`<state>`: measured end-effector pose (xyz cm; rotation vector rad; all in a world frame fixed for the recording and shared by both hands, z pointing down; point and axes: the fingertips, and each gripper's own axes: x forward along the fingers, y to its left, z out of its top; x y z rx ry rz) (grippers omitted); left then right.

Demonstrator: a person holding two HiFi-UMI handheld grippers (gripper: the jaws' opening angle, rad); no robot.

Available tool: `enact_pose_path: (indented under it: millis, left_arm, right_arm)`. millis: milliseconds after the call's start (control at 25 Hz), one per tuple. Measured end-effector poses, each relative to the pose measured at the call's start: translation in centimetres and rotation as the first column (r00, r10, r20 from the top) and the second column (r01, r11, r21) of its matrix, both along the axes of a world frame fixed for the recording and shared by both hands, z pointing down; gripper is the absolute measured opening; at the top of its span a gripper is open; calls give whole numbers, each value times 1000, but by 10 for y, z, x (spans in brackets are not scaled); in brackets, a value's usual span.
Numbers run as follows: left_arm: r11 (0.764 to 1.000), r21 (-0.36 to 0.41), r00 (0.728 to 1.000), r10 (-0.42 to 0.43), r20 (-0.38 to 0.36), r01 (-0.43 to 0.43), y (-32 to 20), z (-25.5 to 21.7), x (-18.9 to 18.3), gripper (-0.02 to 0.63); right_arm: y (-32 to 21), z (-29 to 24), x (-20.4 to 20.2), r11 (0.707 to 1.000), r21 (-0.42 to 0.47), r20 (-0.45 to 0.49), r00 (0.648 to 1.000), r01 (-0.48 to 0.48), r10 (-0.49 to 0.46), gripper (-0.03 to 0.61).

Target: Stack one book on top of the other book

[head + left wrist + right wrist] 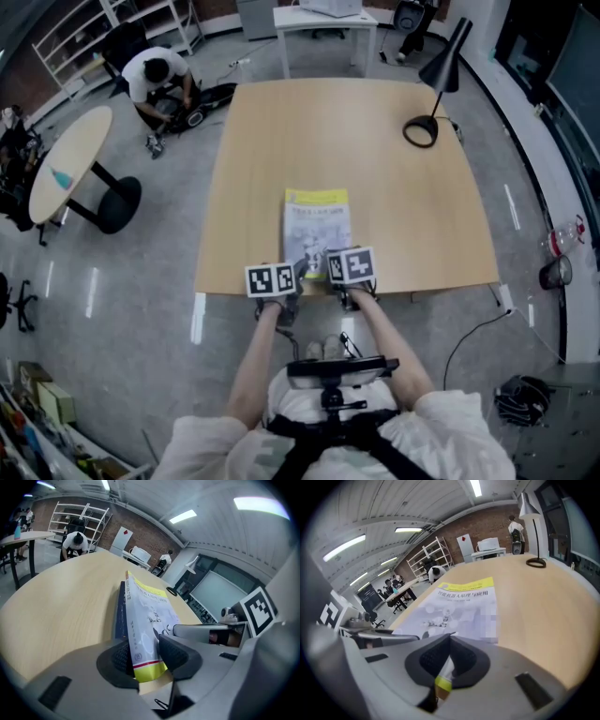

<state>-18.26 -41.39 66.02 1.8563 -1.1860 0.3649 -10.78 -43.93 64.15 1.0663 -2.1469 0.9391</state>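
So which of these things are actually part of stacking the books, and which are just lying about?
Part of the job: white and yellow book; dark blue book beneath it; left hand-held gripper and right hand-held gripper, both on the top book's near edge.
Just lying about: black desk lamp; round side table.

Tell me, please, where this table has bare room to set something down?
Bare wood lies left of the top book to the table's left edge, and right of it, short of the lamp at the far corner. Crowded: the near edge, where left gripper and right gripper clamp that book.
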Motion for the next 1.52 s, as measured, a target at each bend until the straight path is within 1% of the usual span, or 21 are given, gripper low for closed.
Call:
enact_pose_path:
  millis: [80,160,240,280,360,440,520,640,680,800,880,960,1040,1080,1120,1160,1240,1280,1320,1400,1520]
  left_arm:
    - [1000,6,999,-7,46,7,0,-1,-4,129]
    - [999,19,989,-28,143,26,0,1,-11,166]
    - [1000,18,972,-29,235,26,4,4,-15,249]
    - [1000,19,962,-22,273,17,5,5,-17,264]
    - [1000,30,937,-8,349,-3,5,5,-23,270]
    - [999,47,918,6,397,-26,4,4,-24,270]
    - [995,88,906,9,423,-52,2,0,-22,279]
    - [986,166,885,-47,464,-34,-5,-12,-28,279]
    - [982,188,888,-65,456,-24,-7,-17,-28,278]
    - [963,269,926,-109,363,8,-17,-47,-22,278]
    - [942,333,951,-137,276,39,-26,-76,-21,278]
    - [907,414,972,-162,173,78,-37,-112,-22,278]
    - [854,505,979,-189,82,123,-45,-150,-24,268]
    - [822,549,975,-214,53,150,-47,-168,-28,161]
    - [791,586,970,-239,31,176,-48,-183,-33,14]
    - [767,611,967,-255,11,195,-47,-195,-36,11]
    - [742,636,965,-260,-18,211,-43,-212,-38,11]
    - [735,643,966,-258,-27,214,-39,-217,-38,11]
    - [733,645,967,-254,-34,215,-34,-220,-37,11]
    - [741,639,971,-237,-35,204,-24,-220,-35,11]
    - [763,627,976,-215,14,160,-13,-210,-33,11]
  right_arm:
    - [1,-1,-2,1000,20,-14,1000,7,-6,-5]
    - [-1,-2,-3,1000,30,-5,1000,9,-9,-4]
    - [-2,-3,-2,1000,26,15,1000,-1,1,-5]
    - [-3,-4,-1,1000,21,21,1000,-8,8,-5]
    - [-4,-3,0,1000,16,20,1000,-16,16,-5]
    - [-3,-3,1,1000,22,15,1000,-17,17,-5]
    - [-2,-3,1,1000,24,13,1000,-18,17,-5]
    - [-3,-4,2,1000,16,28,999,-27,27,-5]
    - [-4,-4,4,999,15,41,999,-35,35,-5]
    - [-5,-18,10,998,51,86,995,-46,42,-5]
    - [-5,-43,7,992,124,113,993,-37,23,-3]
    - [-8,-79,1,973,231,146,989,-24,-10,-2]
    - [-14,-123,-2,935,352,201,979,-53,-21,-2]
    - [-17,-146,-1,906,414,239,971,-90,-12,-3]
    - [-18,-169,0,873,470,281,960,-130,-9,-3]
    - [-16,-191,0,841,517,319,948,-159,-17,-3]
    - [-9,-221,-1,794,582,357,932,-174,-58,-3]
    - [-5,-228,-3,783,599,359,930,-167,-76,-3]
    - [-2,-232,-5,781,603,358,930,-160,-86,-3]
    - [2,-231,-7,795,585,364,928,-159,-82,-3]
    - [6,-219,-9,819,551,353,934,-158,-58,-5]
